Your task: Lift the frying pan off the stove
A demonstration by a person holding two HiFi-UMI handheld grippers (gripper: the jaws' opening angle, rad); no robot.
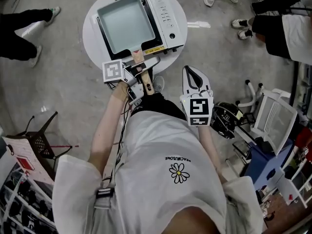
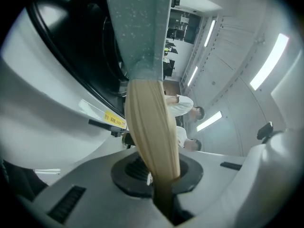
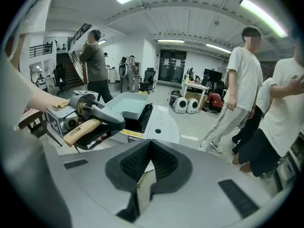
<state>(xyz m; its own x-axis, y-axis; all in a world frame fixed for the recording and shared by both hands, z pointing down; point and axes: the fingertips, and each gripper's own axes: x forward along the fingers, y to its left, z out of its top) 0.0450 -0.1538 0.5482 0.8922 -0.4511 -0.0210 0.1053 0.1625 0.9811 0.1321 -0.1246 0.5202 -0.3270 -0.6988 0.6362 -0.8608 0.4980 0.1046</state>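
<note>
Frying pan (image 1: 126, 22) sat square on the stove (image 1: 168, 18), on top of the round white table (image 1: 90, 21). Its wooden handle (image 1: 138, 56) stuck out over the table edge toward the person.

Left gripper (image 1: 145, 68) was already clamped on that handle. In the left gripper view the pale wood (image 2: 149, 127) ran straight down between the pads, jaws nearly together and pressing on it. The grip looked to be around mid-handle, with the butt end poking out behind. Right gripper (image 1: 190, 73) was held back by the person's waist, well apart from the table. Its jaws were together with nothing between them, as the right gripper view (image 3: 151, 148) confirmed.

Handling, my read: the pan looked like a rigid grey metal tray with deep walls, and it appeared empty, so probably not heavy. All the weight sat out in front of the grip, though, so I'd expect the nose to drop on the lift. The handle looked smooth and rounded, likely to roll or slip in the pads if the squeeze was light. The wooden handle seemed the only sensible hold, the closer to the metal neck the better, for less leverage. The pan base appeared to rest on the black burner area, so a straight-up lift looked safest before any sideways move. Nothing fragile about the pan, and the stove seemed loose enough to shift if the pan dragged.
</note>
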